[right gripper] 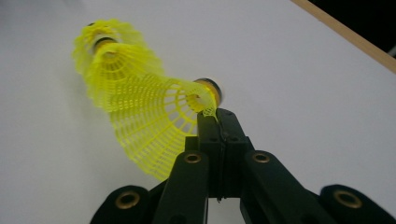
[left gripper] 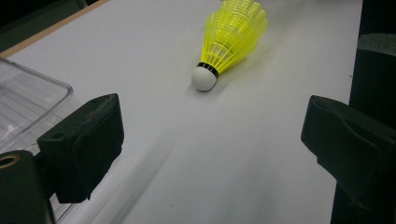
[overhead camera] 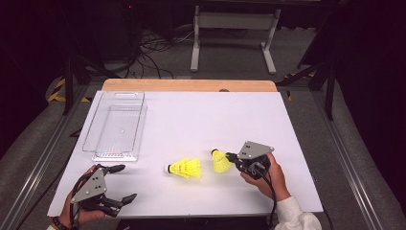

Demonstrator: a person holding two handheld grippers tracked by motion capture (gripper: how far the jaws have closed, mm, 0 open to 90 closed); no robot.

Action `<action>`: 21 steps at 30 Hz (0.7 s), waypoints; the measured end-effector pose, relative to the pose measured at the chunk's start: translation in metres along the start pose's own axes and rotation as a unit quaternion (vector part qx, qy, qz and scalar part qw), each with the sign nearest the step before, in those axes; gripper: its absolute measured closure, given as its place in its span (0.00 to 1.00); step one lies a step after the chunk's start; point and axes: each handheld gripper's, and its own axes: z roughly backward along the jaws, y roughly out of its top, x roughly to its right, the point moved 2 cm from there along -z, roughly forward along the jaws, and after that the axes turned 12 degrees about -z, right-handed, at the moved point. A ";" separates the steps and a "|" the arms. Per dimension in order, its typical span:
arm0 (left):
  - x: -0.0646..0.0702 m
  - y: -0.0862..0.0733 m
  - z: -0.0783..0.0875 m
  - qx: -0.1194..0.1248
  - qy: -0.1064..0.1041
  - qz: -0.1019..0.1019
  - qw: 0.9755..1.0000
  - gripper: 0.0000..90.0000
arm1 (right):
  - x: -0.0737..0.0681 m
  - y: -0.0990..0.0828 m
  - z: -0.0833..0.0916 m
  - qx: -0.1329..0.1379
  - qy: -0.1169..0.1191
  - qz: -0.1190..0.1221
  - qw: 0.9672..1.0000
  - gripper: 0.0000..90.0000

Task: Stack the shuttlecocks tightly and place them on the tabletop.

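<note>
A yellow shuttlecock with a white cork lies on its side on the white table, cork pointing left; in the left gripper view this lying shuttlecock is ahead of the jaws. My right gripper is shut on the skirt rim of a second yellow shuttlecock, just right of the first. In the right gripper view the jaws of the right gripper pinch the mesh edge of the held shuttlecock, and the lying one is beyond. My left gripper stands open at the front left, holding nothing; the left gripper is wide apart.
A clear plastic tray sits on the table's left side, its corner beside my left jaw. A wooden strip runs along the table's far edge. Metal rails flank the table, and cables lie on the floor behind.
</note>
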 end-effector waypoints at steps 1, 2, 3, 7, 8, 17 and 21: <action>0.000 0.000 0.000 0.000 0.000 0.000 1.000 0.08 | -0.003 -0.002 0.001 -0.003 0.005 0.001 1.000 1.00; 0.000 0.000 0.000 0.000 0.000 -0.001 1.000 0.08 | -0.005 -0.003 0.001 -0.005 0.007 0.004 1.000 1.00; 0.001 0.000 0.000 -0.001 0.000 -0.003 1.000 0.08 | -0.008 -0.005 0.001 -0.007 0.019 0.009 1.000 1.00; 0.001 0.000 0.000 0.000 0.000 0.000 1.000 0.08 | -0.016 -0.006 -0.001 -0.010 0.041 0.015 0.999 1.00; 0.001 0.000 0.000 -0.001 0.000 -0.001 1.000 0.08 | -0.017 -0.006 -0.002 -0.010 0.045 0.018 0.999 1.00; 0.000 0.000 0.000 -0.001 -0.001 -0.002 1.000 0.08 | -0.032 -0.007 -0.023 -0.024 0.088 0.042 0.995 1.00; 0.000 0.000 0.000 -0.001 0.000 -0.003 1.000 0.08 | -0.033 -0.006 -0.028 -0.020 0.096 0.040 0.994 1.00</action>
